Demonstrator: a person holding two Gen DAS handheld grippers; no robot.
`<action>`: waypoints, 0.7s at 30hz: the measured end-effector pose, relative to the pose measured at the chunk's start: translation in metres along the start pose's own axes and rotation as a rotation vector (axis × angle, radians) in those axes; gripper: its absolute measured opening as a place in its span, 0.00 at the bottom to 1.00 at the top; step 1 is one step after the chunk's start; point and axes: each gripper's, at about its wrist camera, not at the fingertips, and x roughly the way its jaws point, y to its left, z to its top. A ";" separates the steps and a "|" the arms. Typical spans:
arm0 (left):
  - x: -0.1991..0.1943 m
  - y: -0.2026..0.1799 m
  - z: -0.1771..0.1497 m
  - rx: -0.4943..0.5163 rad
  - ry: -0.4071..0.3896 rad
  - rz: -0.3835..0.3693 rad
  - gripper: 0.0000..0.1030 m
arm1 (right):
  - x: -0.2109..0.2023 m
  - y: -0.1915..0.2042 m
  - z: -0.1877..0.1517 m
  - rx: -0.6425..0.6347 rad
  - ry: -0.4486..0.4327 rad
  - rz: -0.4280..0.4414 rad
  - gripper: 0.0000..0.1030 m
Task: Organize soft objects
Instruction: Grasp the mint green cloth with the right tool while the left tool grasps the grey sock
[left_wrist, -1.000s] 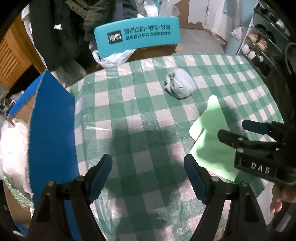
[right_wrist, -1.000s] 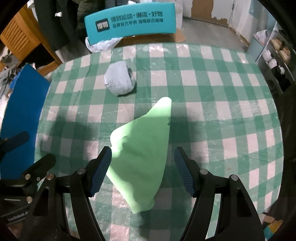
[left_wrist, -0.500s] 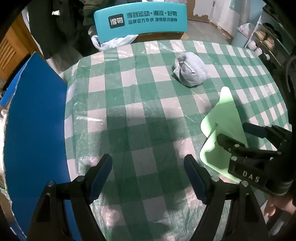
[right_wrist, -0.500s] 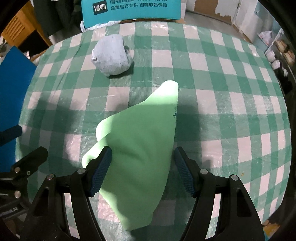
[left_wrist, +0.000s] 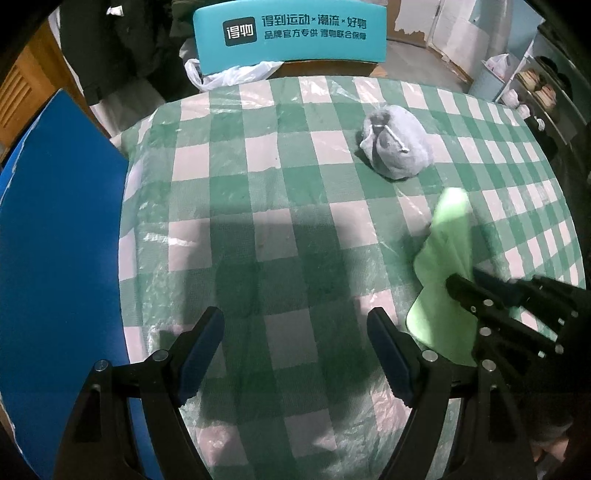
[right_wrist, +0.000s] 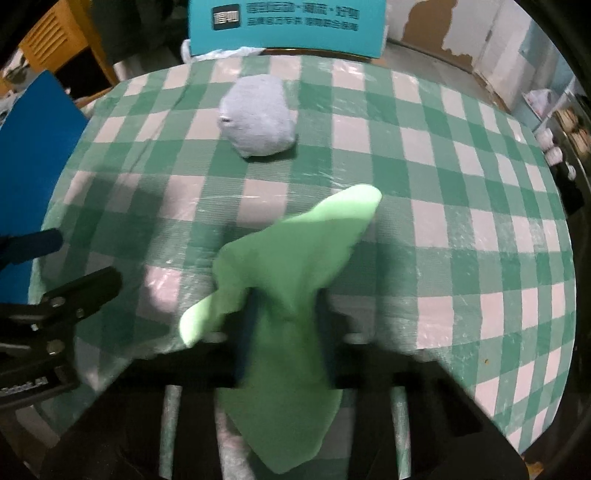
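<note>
A light green cloth (right_wrist: 291, 266) lies bunched on the green checked tablecloth (right_wrist: 461, 206). My right gripper (right_wrist: 284, 317) is shut on its near part, the image blurred; the cloth drapes over the fingers. In the left wrist view the cloth (left_wrist: 447, 251) is at the right with the right gripper (left_wrist: 480, 291) on it. A grey drawstring pouch (left_wrist: 397, 146) sits further back; it also shows in the right wrist view (right_wrist: 256, 116). My left gripper (left_wrist: 295, 350) is open and empty above the tablecloth (left_wrist: 236, 206), left of the cloth.
A blue panel (left_wrist: 55, 236) stands along the table's left edge. A teal chair back with white lettering (left_wrist: 291, 31) is at the far side, a white plastic bag (left_wrist: 229, 74) below it. Shelves with small items (left_wrist: 535, 88) are at the far right.
My right gripper has closed on the green cloth, which is now gathered and bunched between the fingers. My left gripper has stayed open and shifted slightly towards the table.
</note>
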 end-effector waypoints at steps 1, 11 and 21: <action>0.001 -0.001 0.002 0.000 -0.001 -0.002 0.79 | 0.000 0.001 0.001 -0.003 0.005 0.009 0.06; 0.010 -0.010 0.023 -0.015 -0.009 -0.044 0.79 | -0.017 -0.026 0.015 0.061 -0.040 0.042 0.05; 0.002 -0.022 0.049 -0.025 -0.059 -0.084 0.88 | -0.040 -0.061 0.041 0.127 -0.119 0.032 0.05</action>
